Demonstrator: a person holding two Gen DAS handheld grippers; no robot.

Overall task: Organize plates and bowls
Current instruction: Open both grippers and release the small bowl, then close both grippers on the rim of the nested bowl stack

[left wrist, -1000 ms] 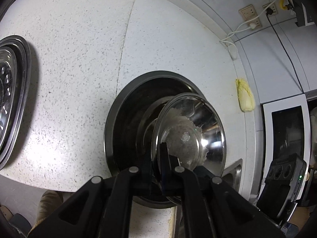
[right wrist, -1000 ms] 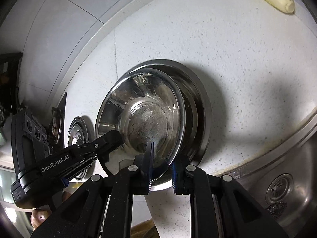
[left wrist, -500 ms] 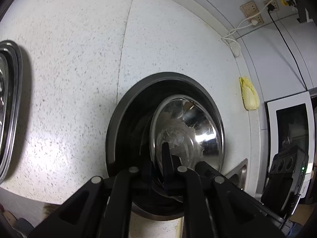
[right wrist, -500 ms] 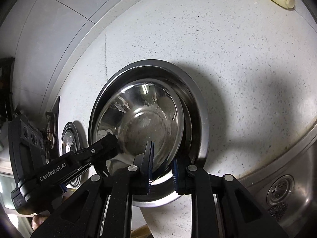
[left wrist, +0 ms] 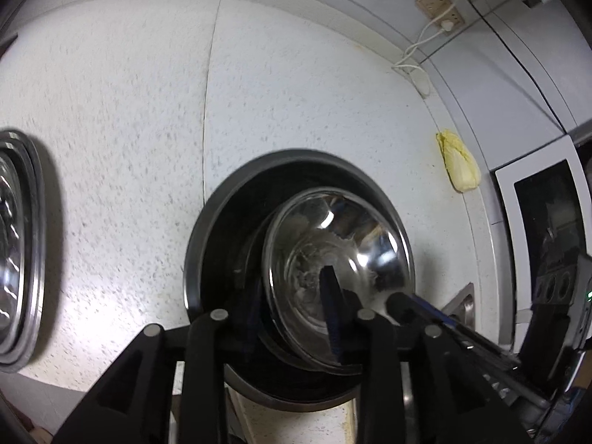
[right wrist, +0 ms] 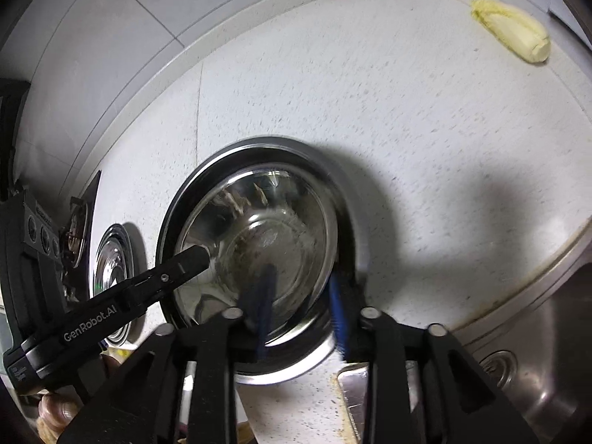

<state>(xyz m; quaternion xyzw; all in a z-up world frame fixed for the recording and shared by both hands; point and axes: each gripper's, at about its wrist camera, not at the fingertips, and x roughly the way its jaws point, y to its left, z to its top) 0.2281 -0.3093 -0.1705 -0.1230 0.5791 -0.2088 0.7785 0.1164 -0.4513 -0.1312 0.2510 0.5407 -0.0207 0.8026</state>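
The small steel bowl [left wrist: 333,259] sits nested in the larger dark bowl [left wrist: 229,244] at lower centre of both views, on the speckled desk [left wrist: 129,129]. Both grippers have their jaws apart, each straddling the small bowl's near rim: the left gripper [left wrist: 290,310] with one finger inside and one outside, the right gripper [right wrist: 301,307] likewise. To finish the release well, I would back both straight out along the fingers without hooking the rim, so the bowl stays seated. Other steel dishes [left wrist: 18,244] lie at left, a cabbage leaf [right wrist: 514,37] at upper right.
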